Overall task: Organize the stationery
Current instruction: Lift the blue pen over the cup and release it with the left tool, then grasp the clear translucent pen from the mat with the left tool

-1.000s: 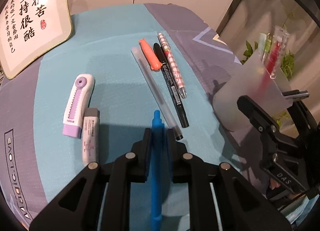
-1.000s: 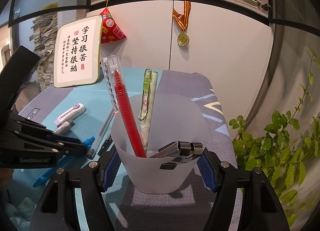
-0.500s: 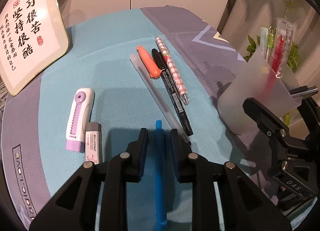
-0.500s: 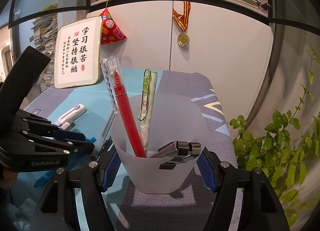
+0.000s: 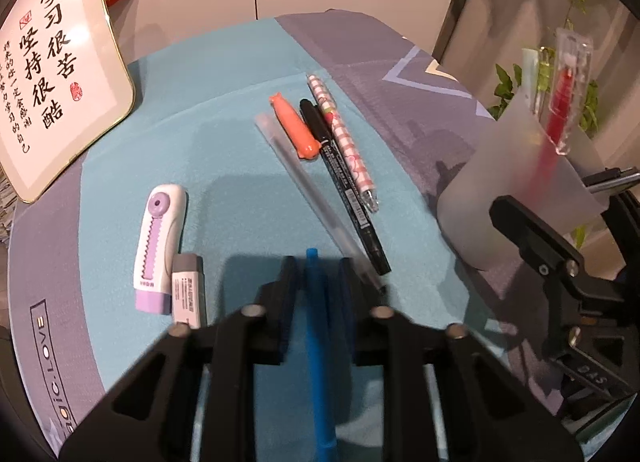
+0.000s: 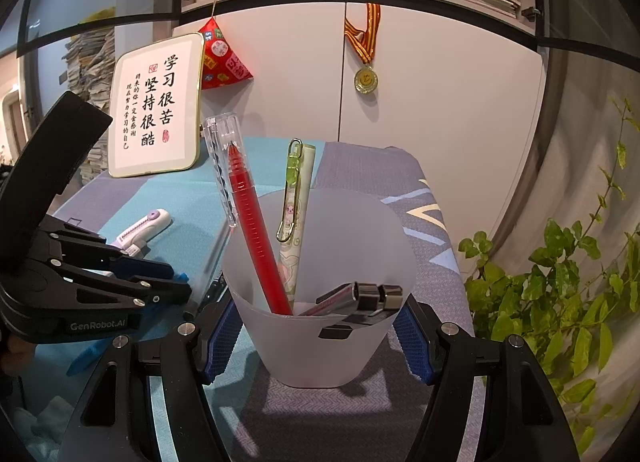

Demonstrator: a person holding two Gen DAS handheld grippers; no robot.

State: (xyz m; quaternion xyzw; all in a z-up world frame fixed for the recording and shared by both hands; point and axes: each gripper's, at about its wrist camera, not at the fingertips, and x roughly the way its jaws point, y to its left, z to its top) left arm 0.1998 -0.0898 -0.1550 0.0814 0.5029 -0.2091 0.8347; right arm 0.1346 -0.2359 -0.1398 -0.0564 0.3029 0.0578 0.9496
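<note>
Pick step: blue pen (image 5: 318, 342), bottom centre of frame, lies between the left hand-held gripper (image 5: 316, 274) jaws, just closing; contact unclear through blur. Cup (image 6: 320, 282) is clamped by the right hand-held gripper (image 6: 318, 326). Next: lift and drop into cup. On bench (image 5: 240, 62): four more pens, two erasers.

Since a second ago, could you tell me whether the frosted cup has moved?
No. In the right wrist view the frosted cup sits unchanged below the medal.
</note>
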